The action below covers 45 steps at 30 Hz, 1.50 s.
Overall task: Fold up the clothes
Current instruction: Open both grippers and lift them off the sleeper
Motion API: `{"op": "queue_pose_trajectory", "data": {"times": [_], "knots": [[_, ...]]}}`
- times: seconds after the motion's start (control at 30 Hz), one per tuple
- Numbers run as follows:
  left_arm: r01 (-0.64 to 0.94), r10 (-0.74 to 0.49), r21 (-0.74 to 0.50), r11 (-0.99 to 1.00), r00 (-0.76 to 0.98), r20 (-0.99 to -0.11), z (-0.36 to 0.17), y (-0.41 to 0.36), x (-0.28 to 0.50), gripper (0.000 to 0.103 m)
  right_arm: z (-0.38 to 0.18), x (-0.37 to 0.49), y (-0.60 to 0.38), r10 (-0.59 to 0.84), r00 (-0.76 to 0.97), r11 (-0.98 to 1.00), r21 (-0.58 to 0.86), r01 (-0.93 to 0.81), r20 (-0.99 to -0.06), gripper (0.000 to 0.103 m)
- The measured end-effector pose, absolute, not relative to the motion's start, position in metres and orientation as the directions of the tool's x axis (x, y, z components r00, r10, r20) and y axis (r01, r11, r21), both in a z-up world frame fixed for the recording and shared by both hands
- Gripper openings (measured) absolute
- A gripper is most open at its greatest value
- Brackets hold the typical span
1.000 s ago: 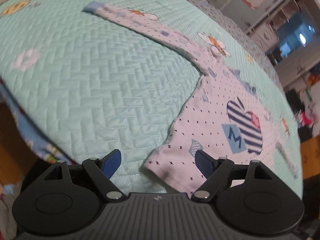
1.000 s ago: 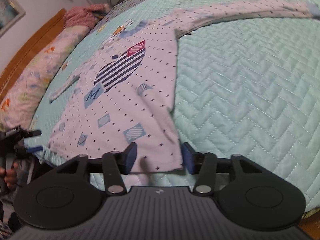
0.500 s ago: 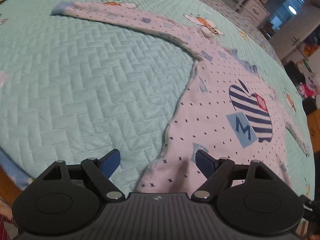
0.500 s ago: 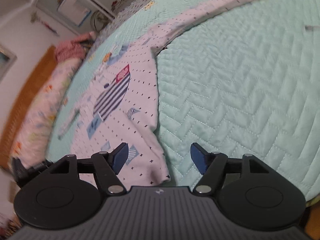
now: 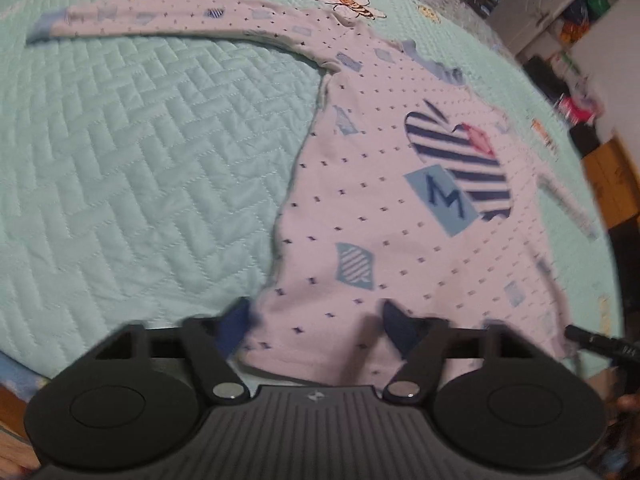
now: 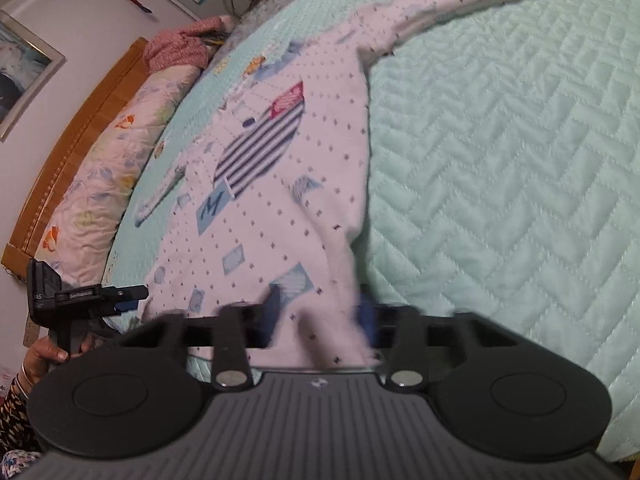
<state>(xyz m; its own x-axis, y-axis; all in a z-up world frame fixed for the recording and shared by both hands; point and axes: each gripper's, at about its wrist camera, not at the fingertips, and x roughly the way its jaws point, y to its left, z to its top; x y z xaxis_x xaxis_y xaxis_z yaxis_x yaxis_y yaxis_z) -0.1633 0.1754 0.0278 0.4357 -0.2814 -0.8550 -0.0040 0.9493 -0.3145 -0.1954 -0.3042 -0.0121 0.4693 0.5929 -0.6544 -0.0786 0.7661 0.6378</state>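
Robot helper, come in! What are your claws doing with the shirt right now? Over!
Both claws just closing on the shirt hem: left claw, right claw. Shirt flat on the quilt, sleeves spread. Nothing in the way.

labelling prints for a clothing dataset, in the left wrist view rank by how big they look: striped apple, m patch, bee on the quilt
1. striped apple
2. m patch
3. bee, though it lies farther from the camera, so its true size is unsure.

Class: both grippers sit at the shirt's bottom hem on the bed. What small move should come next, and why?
Probably lift the hem toward the collar: left gripper and right gripper have just been closing around the shirt, which lies flat on the quilt.
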Motion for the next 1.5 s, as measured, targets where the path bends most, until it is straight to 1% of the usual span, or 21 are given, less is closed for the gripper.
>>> {"op": "queue_pose_trajectory", "data": {"times": [0.03,0.1,0.13,0.23,0.43,0.47,0.57,0.63,0.7,0.8,0.9,0.97,1.0,1.03,1.07,1.2,1.27,1.3,1.33,1.37,1.5], "knots": [[-0.004,-0.263,-0.293,0.956,0.43,-0.864,0.029,0.176,-0.163,0.031,-0.014,-0.196,-0.304,0.587,0.462,0.77,0.635,-0.065,-0.665,0.005],[-0.009,-0.237,-0.265,0.964,0.414,-0.879,0.031,0.18,-0.163,0.015,-0.016,-0.199,-0.306,0.587,0.465,0.759,0.65,-0.031,-0.663,0.005],[-0.014,-0.226,-0.253,0.967,0.406,-0.885,0.033,0.182,-0.163,0.013,-0.015,-0.2,-0.309,0.592,0.467,0.746,0.666,-0.009,-0.656,0.005],[-0.007,-0.192,-0.211,0.977,0.388,-0.901,0.035,0.186,-0.165,0.012,-0.013,-0.203,-0.314,0.621,0.456,0.705,0.708,0.03,-0.638,0.004],[-0.021,-0.197,-0.221,0.975,0.375,-0.906,0.034,0.189,-0.166,0.013,-0.021,-0.206,-0.329,0.605,0.433,0.702,0.705,0.107,-0.668,0.003],[-0.027,-0.193,-0.219,0.975,0.375,-0.907,0.035,0.188,-0.166,0.015,-0.018,-0.207,-0.328,0.595,0.432,0.716,0.691,0.098,-0.678,0.004],[-0.074,-0.156,-0.2,0.977,0.391,-0.907,0.044,0.191,-0.17,0.03,0.001,-0.21,-0.319,0.511,0.451,0.803,0.593,0.053,-0.732,0.01],[-0.092,-0.107,-0.16,0.983,0.426,-0.899,0.055,0.19,-0.173,0.033,0.021,-0.211,-0.311,0.424,0.501,0.873,0.488,-0.002,-0.755,0.023],[-0.072,-0.125,-0.178,0.981,0.466,-0.876,0.065,0.18,-0.17,0.044,0.039,-0.205,-0.304,0.402,0.555,0.892,0.449,-0.058,-0.728,0.025],[-0.033,-0.163,-0.211,0.977,0.524,-0.836,0.08,0.164,-0.165,0.061,0.051,-0.185,-0.297,0.475,0.594,0.848,0.519,-0.109,-0.649,0.029],[0.01,-0.242,-0.273,0.962,0.492,-0.836,0.069,0.144,-0.154,0.064,0.04,-0.159,-0.292,0.587,0.576,0.748,0.654,-0.116,-0.569,0.03],[0.006,-0.272,-0.302,0.953,0.451,-0.85,0.053,0.137,-0.147,0.064,0.016,-0.147,-0.294,0.605,0.53,0.725,0.686,-0.061,-0.594,0.03],[-0.011,-0.273,-0.307,0.952,0.427,-0.862,0.042,0.138,-0.146,0.064,0.004,-0.143,-0.295,0.589,0.503,0.744,0.668,-0.031,-0.632,0.03],[-0.029,-0.274,-0.311,0.95,0.402,-0.874,0.031,0.139,-0.144,0.063,-0.006,-0.143,-0.295,0.544,0.483,0.79,0.613,-0.019,-0.686,0.01],[-0.037,-0.291,-0.335,0.941,0.415,-0.862,0.027,0.144,-0.146,0.062,-0.011,-0.147,-0.298,0.518,0.484,0.812,0.583,-0.02,-0.705,0.0],[-0.107,-0.309,-0.399,0.911,0.464,-0.83,0.031,0.167,-0.155,0.062,-0.007,-0.16,-0.316,0.497,0.503,0.801,0.596,0.047,-0.707,0.0],[-0.144,-0.309,-0.432,0.891,0.505,-0.806,0.039,0.177,-0.158,0.062,0.005,-0.16,-0.309,0.432,0.507,0.851,0.523,0.044,-0.746,0.005],[-0.16,-0.306,-0.447,0.88,0.529,-0.791,0.042,0.183,-0.158,0.063,0.013,-0.158,-0.301,0.391,0.512,0.881,0.473,0.033,-0.765,0.016],[-0.177,-0.302,-0.463,0.868,0.553,-0.776,0.045,0.189,-0.157,0.063,0.021,-0.156,-0.292,0.358,0.522,0.902,0.431,0.021,-0.775,0.033],[-0.202,-0.305,-0.494,0.846,0.576,-0.758,0.046,0.199,-0.155,0.063,0.029,-0.153,-0.283,0.334,0.533,0.918,0.398,0.004,-0.777,0.038],[-0.341,-0.271,-0.591,0.731,0.65,-0.71,0.045,0.249,-0.143,0.064,0.055,-0.135,-0.237,0.42,0.564,0.898,0.414,-0.147,-0.711,0.04]]}}
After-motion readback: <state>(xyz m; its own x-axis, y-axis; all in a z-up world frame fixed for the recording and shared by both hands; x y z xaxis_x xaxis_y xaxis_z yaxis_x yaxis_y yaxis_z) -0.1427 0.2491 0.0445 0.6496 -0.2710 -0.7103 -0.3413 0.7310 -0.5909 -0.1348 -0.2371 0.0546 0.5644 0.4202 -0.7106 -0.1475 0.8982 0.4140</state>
